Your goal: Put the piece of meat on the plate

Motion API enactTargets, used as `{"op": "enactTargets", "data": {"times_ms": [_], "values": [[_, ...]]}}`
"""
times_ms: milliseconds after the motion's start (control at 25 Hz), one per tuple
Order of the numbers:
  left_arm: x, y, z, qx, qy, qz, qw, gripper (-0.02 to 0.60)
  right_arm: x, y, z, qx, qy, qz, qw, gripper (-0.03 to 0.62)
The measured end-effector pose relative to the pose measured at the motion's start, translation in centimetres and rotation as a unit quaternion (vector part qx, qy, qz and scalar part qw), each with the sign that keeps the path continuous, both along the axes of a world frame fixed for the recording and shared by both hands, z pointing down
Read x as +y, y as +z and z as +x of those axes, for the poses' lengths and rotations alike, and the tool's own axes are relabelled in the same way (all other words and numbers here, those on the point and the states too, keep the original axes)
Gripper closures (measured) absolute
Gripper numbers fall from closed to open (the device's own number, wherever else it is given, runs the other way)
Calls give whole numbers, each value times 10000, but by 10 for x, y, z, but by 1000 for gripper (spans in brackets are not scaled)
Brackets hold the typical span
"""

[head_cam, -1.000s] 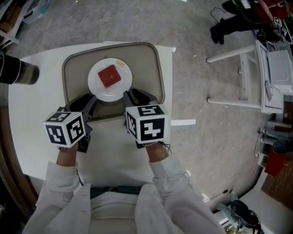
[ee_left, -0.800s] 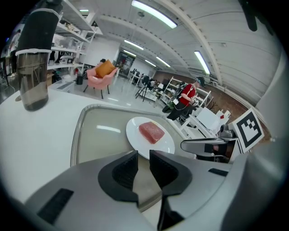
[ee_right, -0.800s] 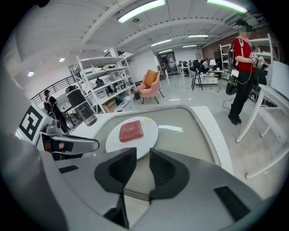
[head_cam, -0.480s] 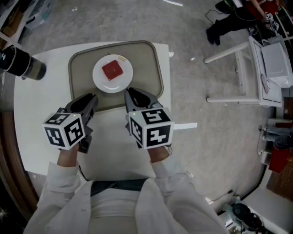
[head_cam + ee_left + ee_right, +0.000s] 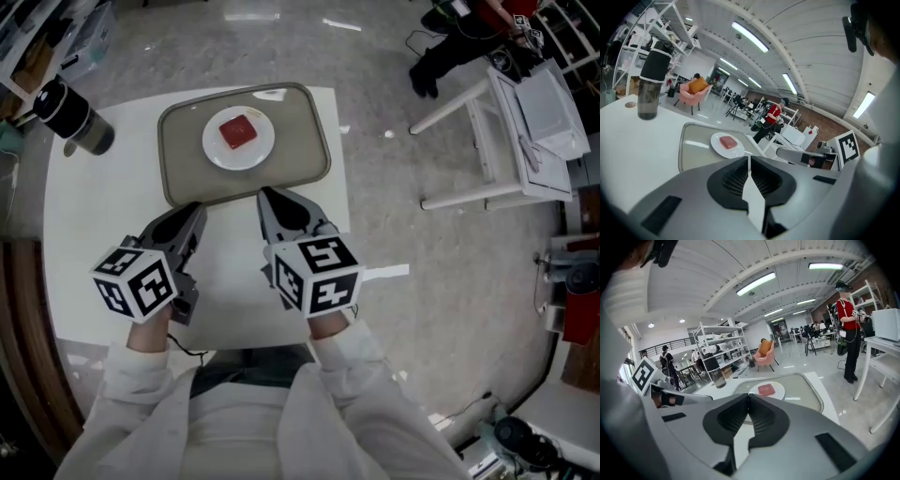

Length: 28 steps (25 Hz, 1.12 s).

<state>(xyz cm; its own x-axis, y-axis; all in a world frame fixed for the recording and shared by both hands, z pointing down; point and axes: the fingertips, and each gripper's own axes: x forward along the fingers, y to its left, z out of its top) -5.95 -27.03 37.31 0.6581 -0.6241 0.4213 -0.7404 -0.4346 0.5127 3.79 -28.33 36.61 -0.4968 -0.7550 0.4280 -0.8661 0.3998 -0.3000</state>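
One piece of meat (image 5: 237,131): red, square, flat slab; lies at the middle of the plate, well inside the rim, so it has no edge to slide off.
Round white plate (image 5: 214,151): rests flat inside the tray, toward its far side; neither gripper touches it.
Beige rounded-rectangle tray (image 5: 302,150): sits on the far part of the table; its raised rim keeps the plate from shifting sideways.
White rectangular table (image 5: 94,234): bears the tray; a bare strip lies between the tray's near edge and the person.
Person's left gripper (image 5: 194,208): jaws pressed together with nothing between them; held above the bare strip, pointing toward the tray, apart from the plate.
Person's right gripper (image 5: 267,195): jaws pressed together, likewise empty; its tip lines up with the tray's near rim in the head view, apart from the plate.
Dark tinted bottle with black cap (image 5: 75,117): stands upright near the table's far-left corner, well apart from the tray and outside the working path.
Task status (judgement): placement appears complete; both grippers are empty and clear, so nothing is left to carry.
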Motion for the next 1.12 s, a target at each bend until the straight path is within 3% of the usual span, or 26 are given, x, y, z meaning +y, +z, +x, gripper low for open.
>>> {"op": "enactTargets", "data": {"times_ms": [440, 840, 1120], "values": [[97, -43, 2, 390, 337, 517, 9973, 572, 101, -49, -14, -75, 7, 590, 9982, 579], [173, -56, -1, 540, 676, 603, 9944, 572, 180, -60, -30, -216, -9, 546, 9983, 579], [199, -52, 0, 540, 774, 569, 9939, 572, 206, -52, -34, -195, -86, 434, 9988, 579]]}}
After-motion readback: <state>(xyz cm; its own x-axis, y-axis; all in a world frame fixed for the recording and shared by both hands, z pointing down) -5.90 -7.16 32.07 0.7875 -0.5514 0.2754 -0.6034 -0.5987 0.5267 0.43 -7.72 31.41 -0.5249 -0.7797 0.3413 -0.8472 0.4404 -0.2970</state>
